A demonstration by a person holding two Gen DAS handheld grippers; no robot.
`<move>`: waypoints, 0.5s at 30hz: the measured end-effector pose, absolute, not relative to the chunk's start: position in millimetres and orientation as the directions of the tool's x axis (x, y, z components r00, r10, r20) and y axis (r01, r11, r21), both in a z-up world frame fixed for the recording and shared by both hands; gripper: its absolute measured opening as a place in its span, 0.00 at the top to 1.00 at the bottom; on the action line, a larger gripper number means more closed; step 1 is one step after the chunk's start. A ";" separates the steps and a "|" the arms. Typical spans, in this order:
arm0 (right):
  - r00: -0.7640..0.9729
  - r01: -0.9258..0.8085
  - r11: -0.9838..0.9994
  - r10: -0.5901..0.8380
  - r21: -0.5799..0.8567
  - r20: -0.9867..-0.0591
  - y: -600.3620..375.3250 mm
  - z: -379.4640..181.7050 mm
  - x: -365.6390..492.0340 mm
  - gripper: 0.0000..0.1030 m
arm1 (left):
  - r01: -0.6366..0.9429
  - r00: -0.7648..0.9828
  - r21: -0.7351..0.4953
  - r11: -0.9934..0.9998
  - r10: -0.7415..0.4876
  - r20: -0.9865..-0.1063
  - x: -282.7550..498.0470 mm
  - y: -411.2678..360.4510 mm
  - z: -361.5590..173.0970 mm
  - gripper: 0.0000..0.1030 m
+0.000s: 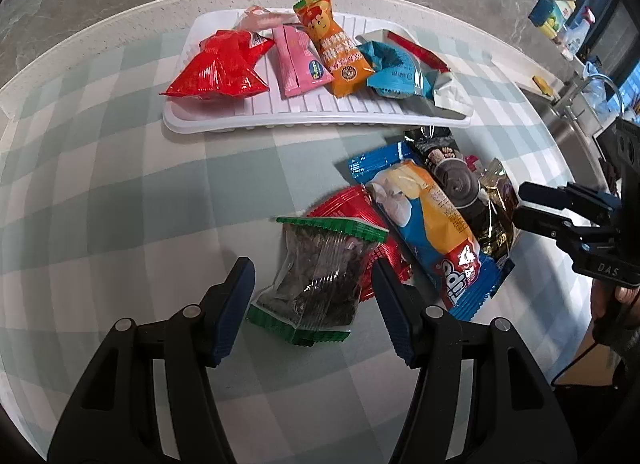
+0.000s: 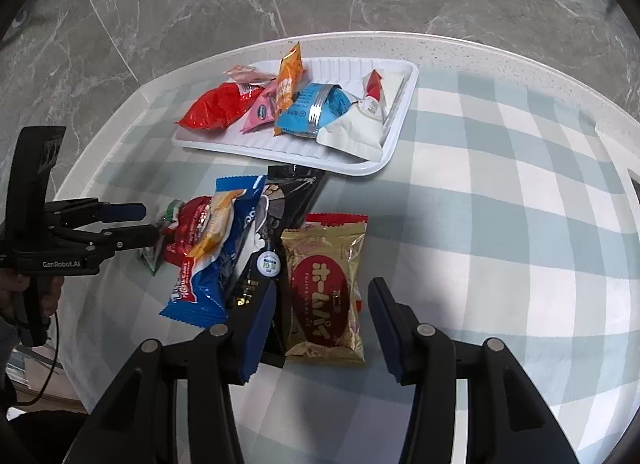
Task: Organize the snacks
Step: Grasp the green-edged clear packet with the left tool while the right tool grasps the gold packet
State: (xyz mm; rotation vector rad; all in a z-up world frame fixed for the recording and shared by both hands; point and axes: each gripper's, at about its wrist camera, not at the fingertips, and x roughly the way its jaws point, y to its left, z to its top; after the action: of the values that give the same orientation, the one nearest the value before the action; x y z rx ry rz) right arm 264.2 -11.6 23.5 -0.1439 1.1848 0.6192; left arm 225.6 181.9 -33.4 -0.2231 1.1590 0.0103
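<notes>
Step in hand, my read: a two-handed pick from the loose pile, each pack bound for the white ribbed tray (image 1: 280, 119) at the far side of the checked surface (image 1: 120, 191).

How to do it well:
- L gripper (image 1: 314, 296) straddles the green-edged clear pack (image 1: 316, 284), dark contents. Come straight down and close across its short width. The red pack (image 1: 356, 207) lies under its far end, so lift clean or it drags along.
- R gripper (image 2: 320, 316) straddles the gold pack w/ red oval label (image 2: 326, 296). Its L finger (image 2: 256, 328) overlaps the black pack (image 2: 276, 232) next door, so I'd shift slightly R before closing to avoid pinching both.
- Blue/orange cake pack (image 2: 216, 260) leans on the pile; expect it to slide once its neighbours go.

Fingers:
- L: about half open, pack between them w/ visible gaps each side. Nothing gripped.
- R: about half open, gold pack between them, clear gap on the R pad's side. Contact on the L side can't be told. Not holding.

Tray already has a red bag (image 1: 216, 67), pink packs (image 1: 296, 59), an orange pack (image 1: 340, 51), a blue pack (image 1: 396, 71) and a white pouch (image 2: 360, 127). Free space sits near its front edge.
</notes>
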 end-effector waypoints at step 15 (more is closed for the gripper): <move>0.241 -0.555 0.817 0.341 0.159 -0.909 1.1 14.3 263.9 0.54 | -0.078 0.380 -0.180 0.981 -0.138 -0.915 233.5 180.8 -54.6 0.43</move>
State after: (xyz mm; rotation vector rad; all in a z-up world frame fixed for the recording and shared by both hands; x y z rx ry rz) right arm 263.9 1.1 14.3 -0.2117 1.1780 0.6188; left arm 233.5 180.8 -54.6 -0.2062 1.1829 -0.0383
